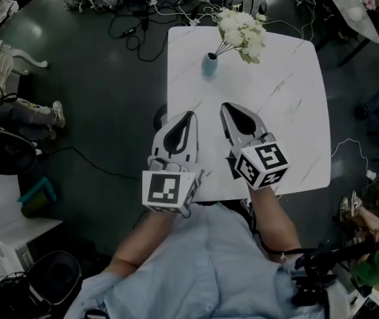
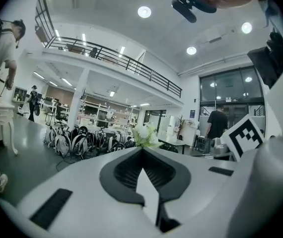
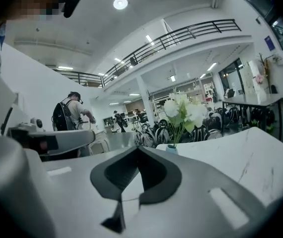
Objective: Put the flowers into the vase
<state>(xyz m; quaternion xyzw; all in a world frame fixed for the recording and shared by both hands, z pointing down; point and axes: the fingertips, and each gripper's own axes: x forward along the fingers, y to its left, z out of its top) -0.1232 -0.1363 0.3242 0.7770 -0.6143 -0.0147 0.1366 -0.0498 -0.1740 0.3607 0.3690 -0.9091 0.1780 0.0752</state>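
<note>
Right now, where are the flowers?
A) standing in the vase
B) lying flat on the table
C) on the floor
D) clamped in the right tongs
A: the flowers stand with their stems in the small blue vase near the far edge of the table.

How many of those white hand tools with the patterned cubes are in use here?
2. The left gripper hangs over the table's left edge, near the person. The right gripper is beside it, over the tabletop. Both point toward the vase of flowers.
</note>
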